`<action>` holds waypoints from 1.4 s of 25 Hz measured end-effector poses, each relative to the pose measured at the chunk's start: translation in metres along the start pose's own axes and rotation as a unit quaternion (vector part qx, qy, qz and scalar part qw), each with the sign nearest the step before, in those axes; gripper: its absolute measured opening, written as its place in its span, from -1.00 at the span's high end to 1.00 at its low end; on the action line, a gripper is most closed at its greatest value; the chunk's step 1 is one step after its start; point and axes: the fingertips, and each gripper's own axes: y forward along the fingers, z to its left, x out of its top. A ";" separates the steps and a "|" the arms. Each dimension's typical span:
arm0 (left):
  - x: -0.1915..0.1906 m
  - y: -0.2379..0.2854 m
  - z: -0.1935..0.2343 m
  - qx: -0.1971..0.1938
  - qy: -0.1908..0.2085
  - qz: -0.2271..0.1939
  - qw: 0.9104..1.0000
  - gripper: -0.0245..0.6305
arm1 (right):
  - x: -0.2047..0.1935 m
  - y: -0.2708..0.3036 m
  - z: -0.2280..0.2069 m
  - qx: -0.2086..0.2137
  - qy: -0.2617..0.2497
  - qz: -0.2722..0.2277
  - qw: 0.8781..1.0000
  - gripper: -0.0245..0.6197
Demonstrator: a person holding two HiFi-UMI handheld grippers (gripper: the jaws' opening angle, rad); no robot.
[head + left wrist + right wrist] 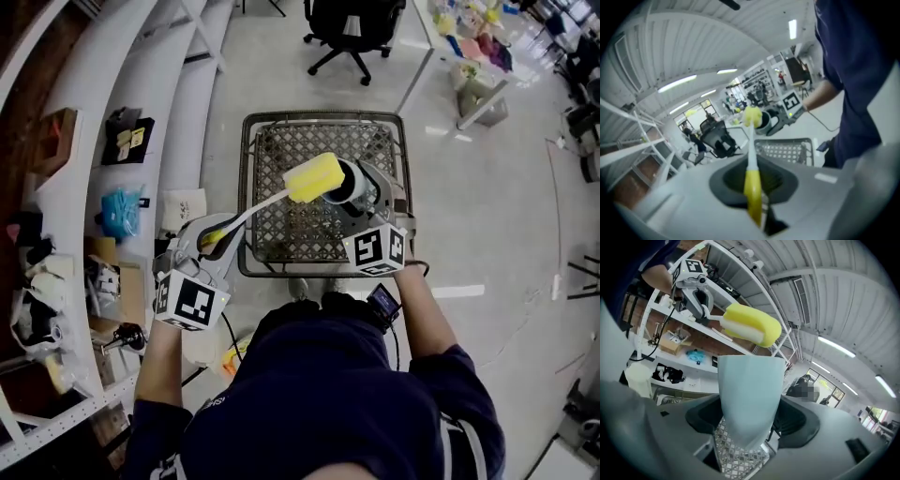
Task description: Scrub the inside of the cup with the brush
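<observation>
My left gripper [214,238] is shut on the yellow handle of a brush [246,216] with a white stem. Its yellow sponge head [313,177] hovers just outside the mouth of a pale blue-grey cup [349,182]. My right gripper [370,202] is shut on the cup and holds it on its side above a wire mesh basket [323,192]. In the right gripper view the cup [749,399] fills the space between the jaws and the sponge head [751,326] sits just past its rim. In the left gripper view the brush handle [753,194] runs up to the sponge [751,116] at the cup [766,123].
White shelving [66,187] with boxes and bags stands at my left. A black office chair [354,28] is beyond the basket, and a white table [469,56] with assorted items stands at the far right. The person's torso fills the lower head view.
</observation>
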 end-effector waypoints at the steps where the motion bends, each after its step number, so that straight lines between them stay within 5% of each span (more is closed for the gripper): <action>1: 0.004 -0.003 0.004 0.003 0.016 0.004 1.000 0.83 | 0.006 -0.003 -0.005 -0.006 -0.006 0.002 1.000 -0.18; 8: 0.014 -0.023 0.020 0.009 0.138 0.037 0.990 0.83 | 0.040 -0.021 -0.024 -0.034 -0.049 0.012 0.998 -0.18; 16: 0.006 -0.022 0.035 0.023 0.256 0.094 0.962 0.84 | 0.043 -0.008 0.007 -0.026 -0.126 0.049 0.991 -0.18; 22: -0.013 -0.003 0.025 -0.012 0.243 0.167 0.955 0.84 | 0.031 0.005 0.024 -0.003 -0.164 0.070 0.984 -0.18; 29: 0.015 0.011 0.018 -0.042 0.222 0.133 0.965 0.84 | 0.023 0.016 0.014 0.008 -0.142 0.063 0.988 -0.18; 35: 0.004 0.024 0.040 -0.022 0.208 0.174 0.962 0.83 | 0.031 0.020 0.011 0.020 -0.131 0.045 0.990 -0.18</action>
